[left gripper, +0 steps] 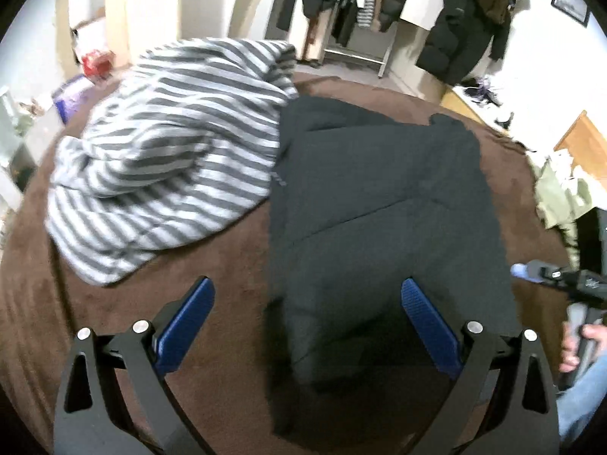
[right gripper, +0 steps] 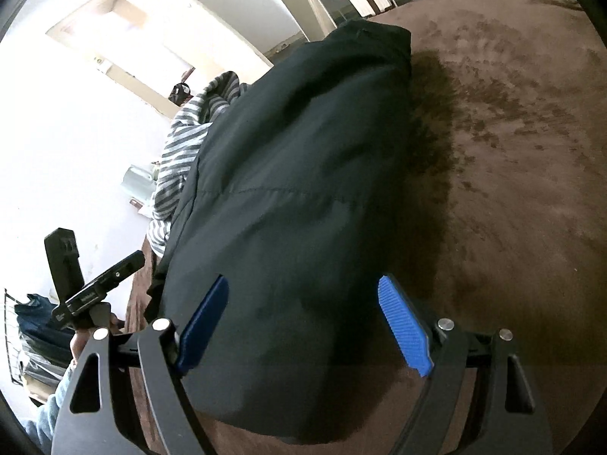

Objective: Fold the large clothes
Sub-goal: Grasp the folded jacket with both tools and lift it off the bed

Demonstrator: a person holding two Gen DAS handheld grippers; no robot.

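Black padded jacket point(left gripper: 379, 227) lies folded on the brown blanket point(left gripper: 227, 303) | striped duvet point(left gripper: 170, 151) bunched touching its left edge | left gripper point(left gripper: 307, 314) spread wide above the jacket's near end, nothing held | right gripper point(right gripper: 303, 314) likewise wide, nothing held, over the jacket | coats point(left gripper: 466, 26) hang on the far wall

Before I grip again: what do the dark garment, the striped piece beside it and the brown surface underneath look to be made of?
Dark garment: matte, probably padded synthetic shell; puffy, with stitched quilt lines. Striped piece: soft grey-and-white cloth, perhaps knit or fleece; blur leaves it open. Brown surface: short plush pile, showing brushed darker marks.
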